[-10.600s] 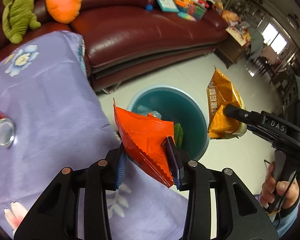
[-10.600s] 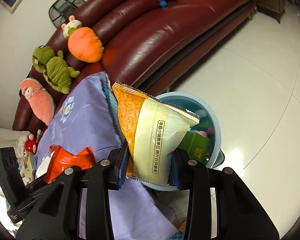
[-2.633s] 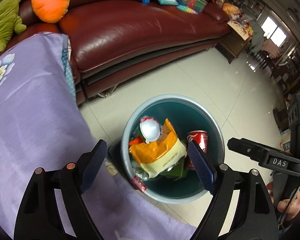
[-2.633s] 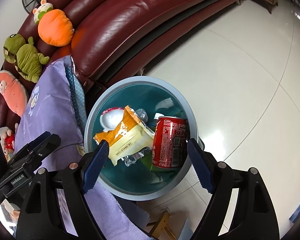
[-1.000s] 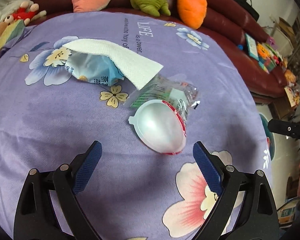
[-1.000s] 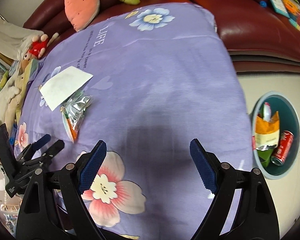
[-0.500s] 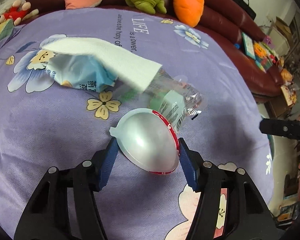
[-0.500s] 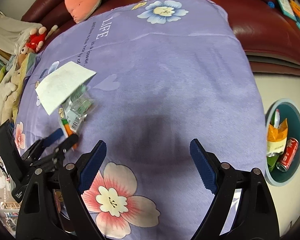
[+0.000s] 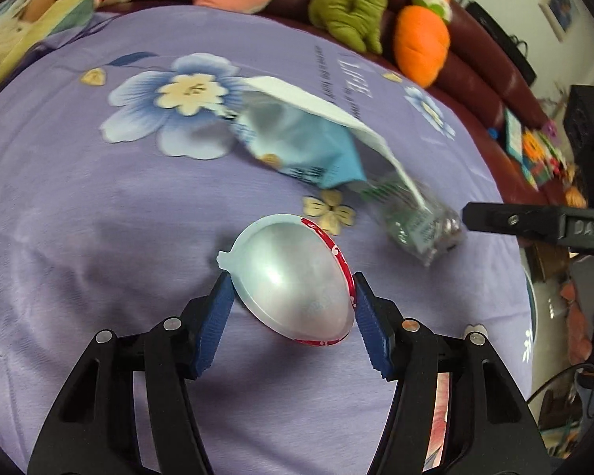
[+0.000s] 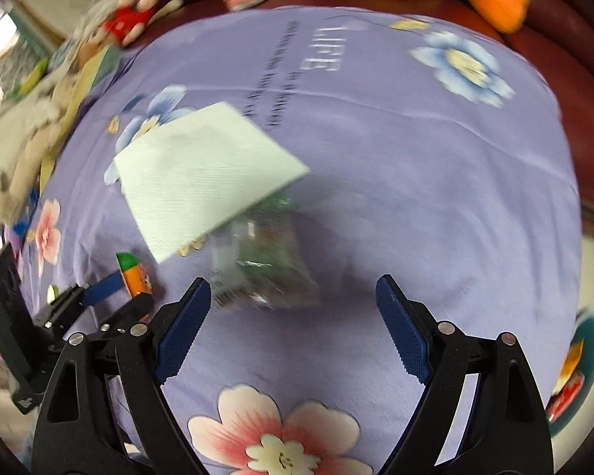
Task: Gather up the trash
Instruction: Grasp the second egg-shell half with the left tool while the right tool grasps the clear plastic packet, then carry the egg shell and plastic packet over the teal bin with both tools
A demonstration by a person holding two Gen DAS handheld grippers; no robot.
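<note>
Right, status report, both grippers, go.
Left gripper shut on egg-shaped plastic shell. Right gripper open, over clear wrapper. White napkin partly covers the wrapper. Bin at table's edge.

purple floral cloth [image 9: 99, 213], maroon sofa [image 9: 479, 55], orange carrot plush [image 9: 421, 45]

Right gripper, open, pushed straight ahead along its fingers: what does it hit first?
Probably the clear crinkled wrapper, lying just ahead between the right gripper's fingers, slightly left of centre. The white napkin overlaps its far edge. Motion blur makes depth uncertain.
</note>
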